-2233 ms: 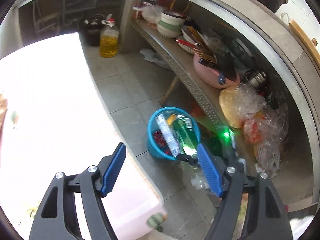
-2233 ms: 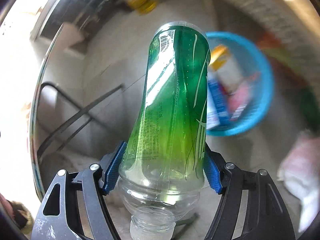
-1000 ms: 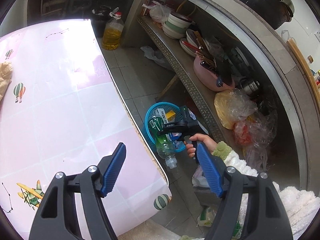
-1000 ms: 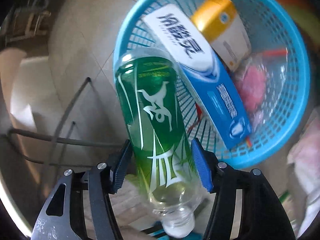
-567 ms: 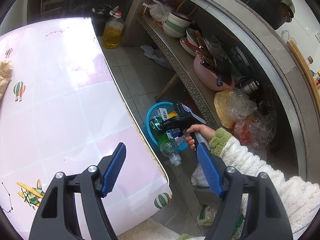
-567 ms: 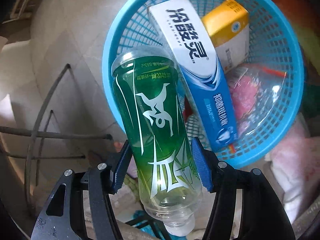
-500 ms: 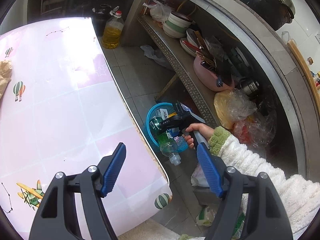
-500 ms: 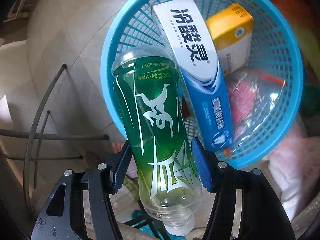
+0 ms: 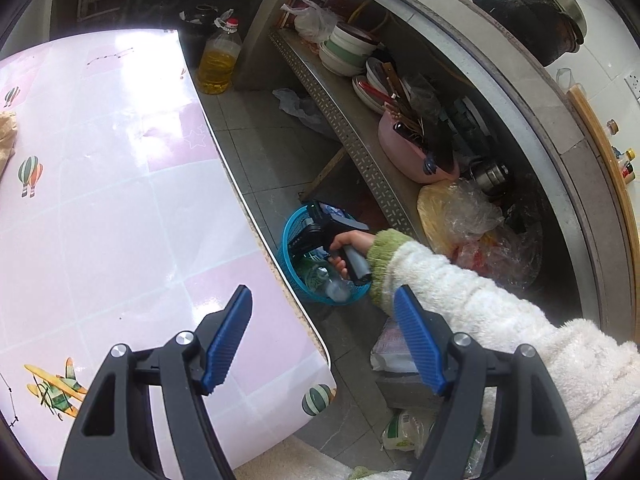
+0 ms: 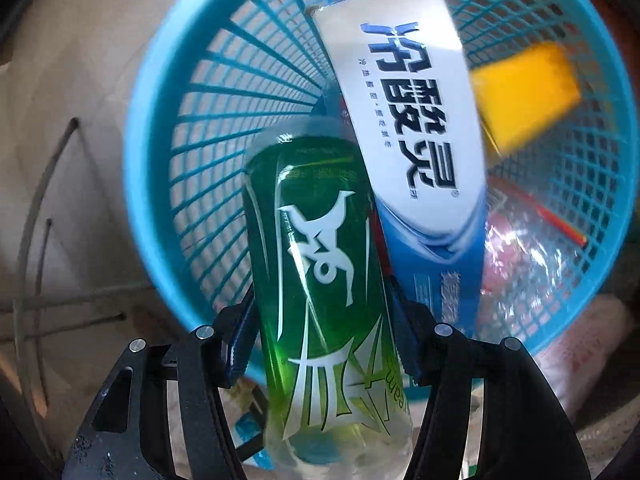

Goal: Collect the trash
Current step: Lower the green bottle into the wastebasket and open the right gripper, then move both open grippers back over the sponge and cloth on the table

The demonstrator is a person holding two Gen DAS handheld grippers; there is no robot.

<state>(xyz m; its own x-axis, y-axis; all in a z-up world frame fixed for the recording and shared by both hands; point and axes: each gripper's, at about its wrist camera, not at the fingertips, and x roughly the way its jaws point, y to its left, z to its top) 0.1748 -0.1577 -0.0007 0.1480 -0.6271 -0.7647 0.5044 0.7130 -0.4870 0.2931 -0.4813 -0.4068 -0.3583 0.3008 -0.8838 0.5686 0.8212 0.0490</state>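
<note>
Landmark: blue basket [image 10: 160,184], round, open plastic lattice, standing on the tiled floor.

Right gripper [image 10: 320,340]: black frame, ribbed blue pads clamped on either side of a green bottle [image 10: 320,280]. Clear plastic, glossy green label with white figure, base pointing down into the basket, neck toward the camera.

Seen only from the right wrist, inside the basket: a long white-and-blue box [image 10: 416,152] leaning beside the bottle and touching it; a yellow carton [image 10: 524,92] on the far side of that box, blurred; crinkled clear plastic wrap [image 10: 524,264] low in the basket.

Seen only from the left wrist: a hand [image 9: 352,244] in a fluffy white sleeve with green cuff [image 9: 460,292] holding the right gripper over the basket; a pink tabletop [image 9: 100,200] with balloon and aeroplane prints, its edge just beside the basket; a perforated metal shelf [image 9: 360,152] on the basket's other side, carrying bowls.

Left gripper [image 9: 324,340]: jaws wide apart, empty, above the tabletop edge.
</note>
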